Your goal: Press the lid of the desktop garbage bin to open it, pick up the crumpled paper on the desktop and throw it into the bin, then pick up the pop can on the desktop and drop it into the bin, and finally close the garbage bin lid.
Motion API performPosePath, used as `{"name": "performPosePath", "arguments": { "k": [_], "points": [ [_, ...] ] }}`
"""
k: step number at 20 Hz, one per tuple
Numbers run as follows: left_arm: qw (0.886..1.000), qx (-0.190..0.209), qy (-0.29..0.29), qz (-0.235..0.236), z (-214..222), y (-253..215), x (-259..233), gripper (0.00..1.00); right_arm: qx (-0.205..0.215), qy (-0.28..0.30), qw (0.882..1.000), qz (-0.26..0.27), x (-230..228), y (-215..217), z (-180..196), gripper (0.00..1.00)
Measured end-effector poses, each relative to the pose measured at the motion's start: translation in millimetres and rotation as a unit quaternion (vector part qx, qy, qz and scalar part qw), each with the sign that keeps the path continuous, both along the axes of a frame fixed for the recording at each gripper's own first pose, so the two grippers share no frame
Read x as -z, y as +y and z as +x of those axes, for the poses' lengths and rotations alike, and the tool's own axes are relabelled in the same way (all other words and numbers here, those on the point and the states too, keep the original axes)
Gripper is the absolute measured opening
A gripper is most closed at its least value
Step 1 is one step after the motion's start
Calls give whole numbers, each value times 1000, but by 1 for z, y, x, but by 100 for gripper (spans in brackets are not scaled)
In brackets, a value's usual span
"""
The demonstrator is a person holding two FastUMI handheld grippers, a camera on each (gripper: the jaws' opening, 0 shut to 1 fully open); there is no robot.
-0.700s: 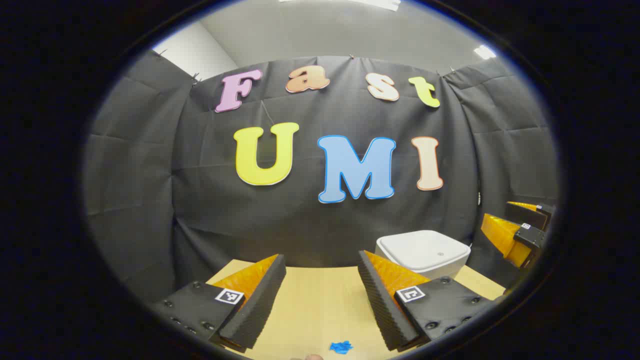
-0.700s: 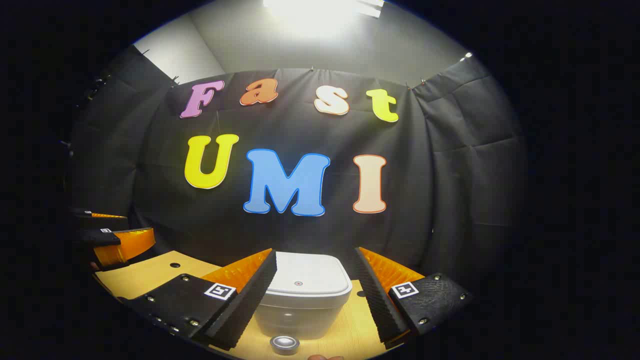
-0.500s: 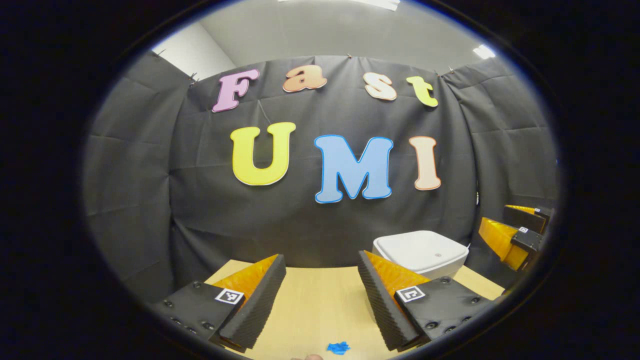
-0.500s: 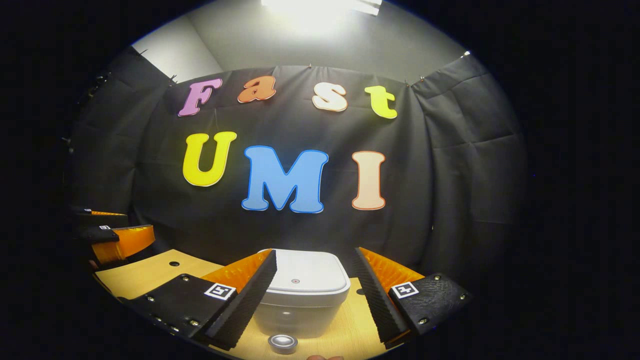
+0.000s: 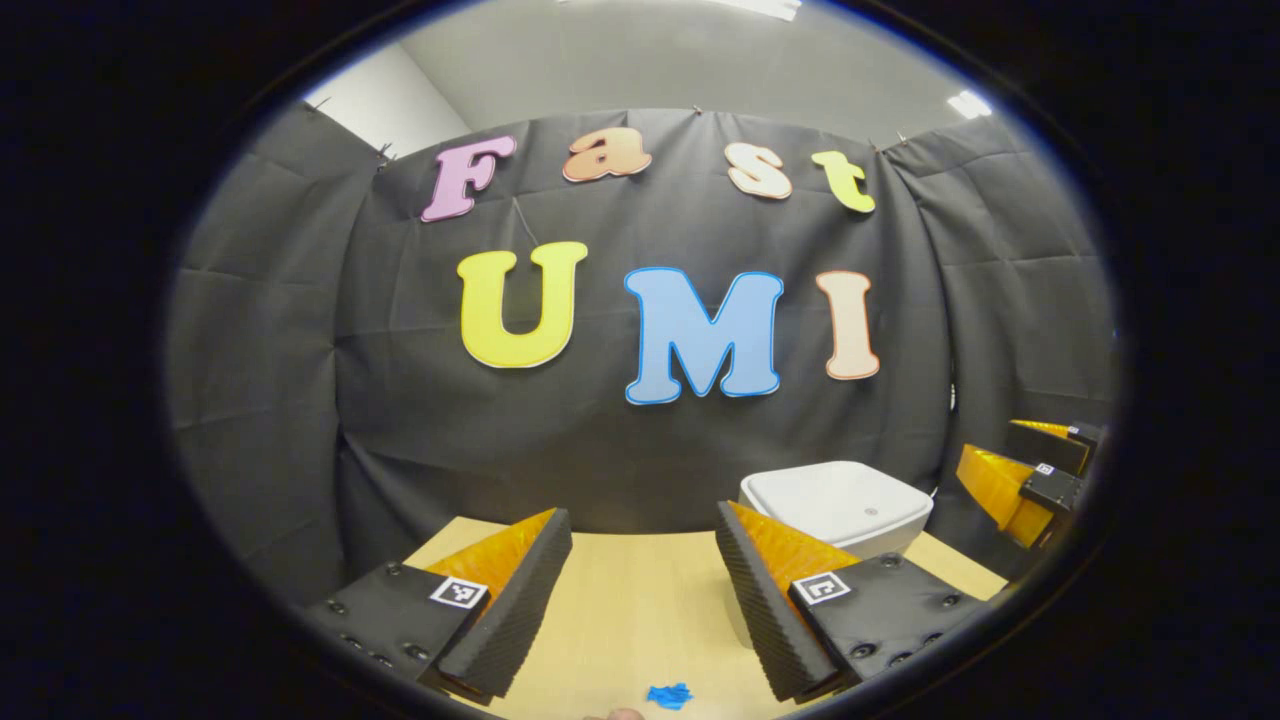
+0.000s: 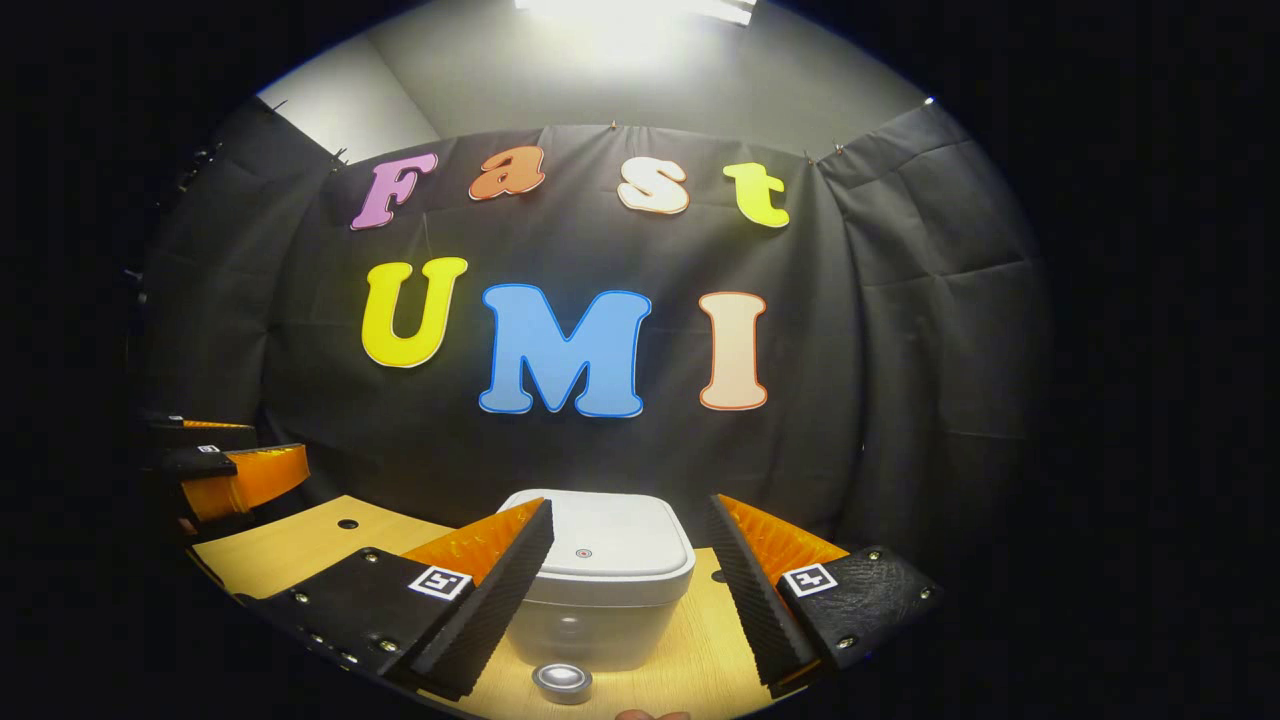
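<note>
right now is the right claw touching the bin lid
Apart. In the right gripper view the right claw stands open with the white bin framed between its fingers, farther back on the table; the closed lid is clear of both fingers.

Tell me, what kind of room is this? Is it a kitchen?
Probably not a kitchen. It looks like a small recording booth: black cloth hangs as its walls, a wooden table holds a white bin with its lid shut, and the open right claw hangs before the bin.
</note>
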State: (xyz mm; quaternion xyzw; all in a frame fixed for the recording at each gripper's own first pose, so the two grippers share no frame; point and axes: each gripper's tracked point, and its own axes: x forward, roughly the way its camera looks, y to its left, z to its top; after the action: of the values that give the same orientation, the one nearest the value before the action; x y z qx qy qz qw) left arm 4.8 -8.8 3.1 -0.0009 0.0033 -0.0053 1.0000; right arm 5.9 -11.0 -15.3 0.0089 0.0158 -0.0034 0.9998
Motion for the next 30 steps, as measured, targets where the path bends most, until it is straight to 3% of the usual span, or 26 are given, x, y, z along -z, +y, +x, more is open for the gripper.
{"name": "performPosePath", "arguments": {
  "k": [25,30],
  "points": [
    [1000,19,17,3,10,-11,22,95,-3,2,1000,1,3,-4,4,98],
    [1000,22,18,6,14,-11,24,95,-10,3,1000,-4,2,-1,19,98]
  ]
}}
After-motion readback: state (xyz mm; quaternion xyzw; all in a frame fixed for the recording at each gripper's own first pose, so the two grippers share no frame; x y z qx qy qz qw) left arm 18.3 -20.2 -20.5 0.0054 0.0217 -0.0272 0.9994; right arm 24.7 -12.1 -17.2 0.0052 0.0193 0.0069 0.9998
